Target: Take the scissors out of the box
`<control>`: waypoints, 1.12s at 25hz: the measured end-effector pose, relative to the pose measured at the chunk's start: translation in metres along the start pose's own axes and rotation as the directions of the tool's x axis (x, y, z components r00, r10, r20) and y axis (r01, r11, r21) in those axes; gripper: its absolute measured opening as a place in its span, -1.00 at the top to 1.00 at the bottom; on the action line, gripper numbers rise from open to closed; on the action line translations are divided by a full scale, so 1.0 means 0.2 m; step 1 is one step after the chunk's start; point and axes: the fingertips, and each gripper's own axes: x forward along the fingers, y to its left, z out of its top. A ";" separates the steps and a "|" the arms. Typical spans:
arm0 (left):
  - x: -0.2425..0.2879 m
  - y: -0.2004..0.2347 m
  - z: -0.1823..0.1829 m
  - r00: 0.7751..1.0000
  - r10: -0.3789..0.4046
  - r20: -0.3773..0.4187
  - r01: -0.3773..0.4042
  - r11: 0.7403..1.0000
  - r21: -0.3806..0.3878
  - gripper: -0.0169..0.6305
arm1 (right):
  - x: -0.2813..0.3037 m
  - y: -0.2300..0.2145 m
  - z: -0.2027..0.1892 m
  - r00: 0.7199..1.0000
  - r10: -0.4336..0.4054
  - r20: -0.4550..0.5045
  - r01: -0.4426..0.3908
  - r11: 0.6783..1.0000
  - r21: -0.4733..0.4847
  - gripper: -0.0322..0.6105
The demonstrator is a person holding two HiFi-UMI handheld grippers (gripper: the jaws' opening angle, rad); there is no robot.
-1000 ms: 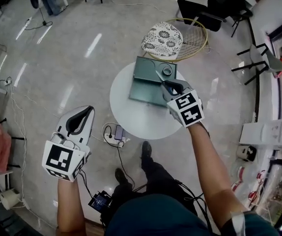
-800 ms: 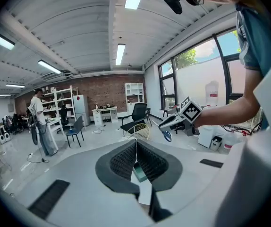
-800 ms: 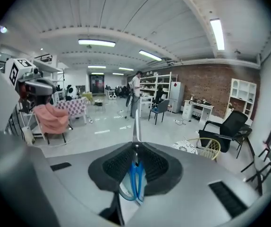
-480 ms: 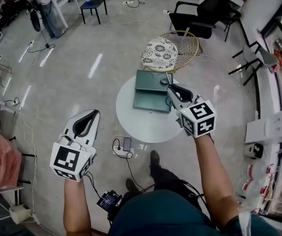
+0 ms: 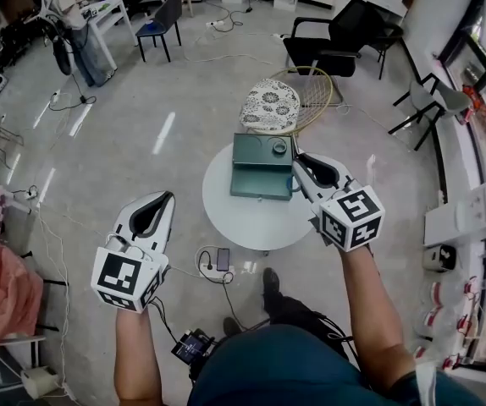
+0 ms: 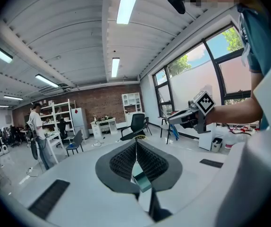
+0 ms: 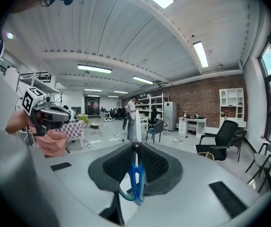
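A dark green box (image 5: 260,169) lies open on a small round white table (image 5: 256,220). My right gripper (image 5: 306,166) hangs above the box's right edge, held up off the table. In the right gripper view its jaws (image 7: 135,148) are shut on the blue-handled scissors (image 7: 135,176), whose handle loops hang below the pads. In the head view the scissors are hidden by the gripper. My left gripper (image 5: 157,203) is over the floor to the left of the table, with its tips (image 6: 136,145) meeting and nothing held.
A patterned cushion stool (image 5: 270,106) and a round wire chair (image 5: 321,81) stand behind the table. A power strip and cables (image 5: 213,265) lie on the floor by the table's near side. Black chairs (image 5: 336,41) and a person (image 5: 61,7) are farther off.
The right gripper has risen from the box with the scissors in its jaws. The left gripper has also risen. The table and box look smaller in the head view.
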 end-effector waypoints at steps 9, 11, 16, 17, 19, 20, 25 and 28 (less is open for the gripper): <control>-0.08 -0.05 0.08 0.999 -0.002 0.033 0.001 1.000 0.029 0.89 | -0.17 0.09 0.11 0.998 0.010 0.056 -0.010 1.000 0.007 0.66; -0.09 -0.05 0.09 0.999 -0.004 0.038 0.003 0.999 0.033 0.89 | -0.19 0.11 0.13 0.998 0.010 0.067 -0.011 1.000 0.007 0.65; -0.16 -0.08 0.08 0.999 0.004 0.038 -0.005 1.000 0.028 0.89 | -0.25 0.17 0.16 0.997 0.021 0.078 -0.020 1.000 -0.011 0.65; -0.17 -0.08 0.08 0.999 0.004 0.039 -0.005 1.000 0.028 0.89 | -0.26 0.18 0.16 0.997 0.020 0.078 -0.018 1.000 -0.017 0.65; -0.18 -0.09 0.07 0.999 0.004 0.042 -0.006 1.000 0.029 0.89 | -0.28 0.20 0.14 0.997 0.018 0.076 -0.016 0.999 -0.027 0.65; -0.20 -0.10 0.06 0.999 0.006 0.043 -0.007 1.000 0.028 0.89 | -0.28 0.21 0.13 0.997 0.019 0.074 -0.017 0.999 -0.030 0.65; -0.23 -0.09 0.04 0.999 0.008 0.046 -0.009 1.000 0.025 0.89 | -0.28 0.24 0.12 0.998 0.019 0.066 -0.017 0.999 -0.027 0.66; -0.25 -0.07 0.06 0.999 0.010 0.046 -0.011 1.000 0.021 0.89 | -0.28 0.25 0.13 0.998 0.021 0.057 -0.019 1.000 -0.025 0.65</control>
